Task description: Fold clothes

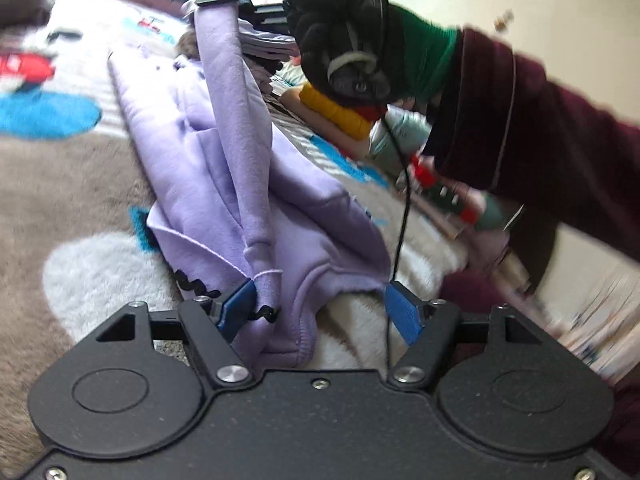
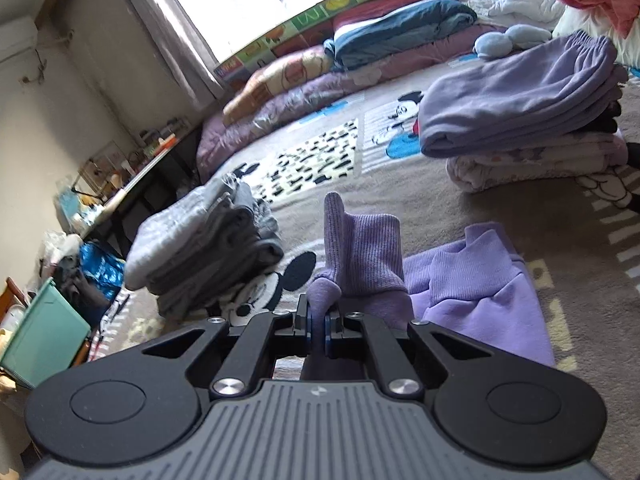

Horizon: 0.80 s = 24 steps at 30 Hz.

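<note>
Lilac sweatshirt [image 1: 224,184] sprawls on our rug [image 1: 72,184]: soft, floppy, best taken by hems. Right gripper [image 2: 319,330] clamps its cuff [image 2: 360,248]; left gripper [image 1: 320,312] spread apart, near hem unpinched between.

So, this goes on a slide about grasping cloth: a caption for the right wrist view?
Right gripper, jaws shut on a lilac sweatshirt's ribbed cuff, above a cartoon-print blanket.

The alphabet play mat [image 2: 320,12] standing against the window wall shows big single letters on its squares; a "U" and a "Z" can be made out. Nothing else reads clearly.
</note>
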Each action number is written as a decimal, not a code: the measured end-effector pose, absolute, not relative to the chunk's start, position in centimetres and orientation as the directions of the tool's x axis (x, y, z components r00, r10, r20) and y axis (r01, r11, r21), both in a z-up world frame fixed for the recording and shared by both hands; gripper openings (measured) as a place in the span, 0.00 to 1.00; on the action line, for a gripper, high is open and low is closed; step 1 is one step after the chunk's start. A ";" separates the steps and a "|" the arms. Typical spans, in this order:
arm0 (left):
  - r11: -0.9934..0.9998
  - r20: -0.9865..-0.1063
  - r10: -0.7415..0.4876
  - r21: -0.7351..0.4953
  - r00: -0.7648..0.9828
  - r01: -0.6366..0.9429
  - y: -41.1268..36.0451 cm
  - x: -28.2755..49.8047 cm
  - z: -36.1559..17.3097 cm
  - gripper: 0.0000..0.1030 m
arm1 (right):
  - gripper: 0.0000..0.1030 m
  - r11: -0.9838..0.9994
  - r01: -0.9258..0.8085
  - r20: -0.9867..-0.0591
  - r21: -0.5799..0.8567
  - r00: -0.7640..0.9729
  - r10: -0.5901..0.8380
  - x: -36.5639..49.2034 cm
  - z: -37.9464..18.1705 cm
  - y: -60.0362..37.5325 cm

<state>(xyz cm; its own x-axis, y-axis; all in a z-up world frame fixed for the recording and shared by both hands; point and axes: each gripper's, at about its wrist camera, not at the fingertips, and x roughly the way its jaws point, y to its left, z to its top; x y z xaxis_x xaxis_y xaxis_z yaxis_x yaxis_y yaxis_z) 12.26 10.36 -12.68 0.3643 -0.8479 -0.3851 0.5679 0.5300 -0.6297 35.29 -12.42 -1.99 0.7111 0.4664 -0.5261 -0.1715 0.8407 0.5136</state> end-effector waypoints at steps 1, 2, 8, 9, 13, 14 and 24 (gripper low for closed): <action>0.511 -0.368 -0.859 -0.664 0.357 0.546 10.7 12.6 -12.9 0.69 | 0.08 0.846 -0.169 -0.539 0.505 0.705 0.462 35.7 -2.3 -12.0; 0.494 -0.352 -0.868 -0.692 0.351 0.527 11.0 12.8 -13.1 0.69 | 0.08 0.855 -0.172 -0.554 0.489 0.696 0.457 36.1 -2.6 -11.5; 0.420 -0.286 -0.897 -0.790 0.336 0.447 12.2 13.7 -14.1 0.69 | 0.08 0.896 -0.193 -0.641 0.401 0.639 0.425 38.3 -4.4 -8.6; 0.410 -0.277 -0.900 -0.801 0.336 0.437 12.3 13.8 -14.2 0.69 | 0.08 0.901 -0.192 -0.654 0.389 0.631 0.417 38.7 -4.8 -8.3; 0.371 -0.241 -0.910 -0.836 0.338 0.404 12.9 14.1 -14.7 0.69 | 0.08 0.916 -0.173 -0.689 0.361 0.612 0.387 39.8 -6.5 -7.3; 0.362 -0.232 -0.911 -0.845 0.340 0.394 13.1 14.2 -14.9 0.69 | 0.08 0.920 -0.163 -0.699 0.358 0.606 0.379 40.2 -7.0 -7.3; 0.324 -0.199 -0.918 -0.874 0.342 0.363 13.4 14.1 -15.2 0.70 | 0.38 0.908 -0.193 -0.550 0.370 0.742 0.382 39.3 -5.0 -9.2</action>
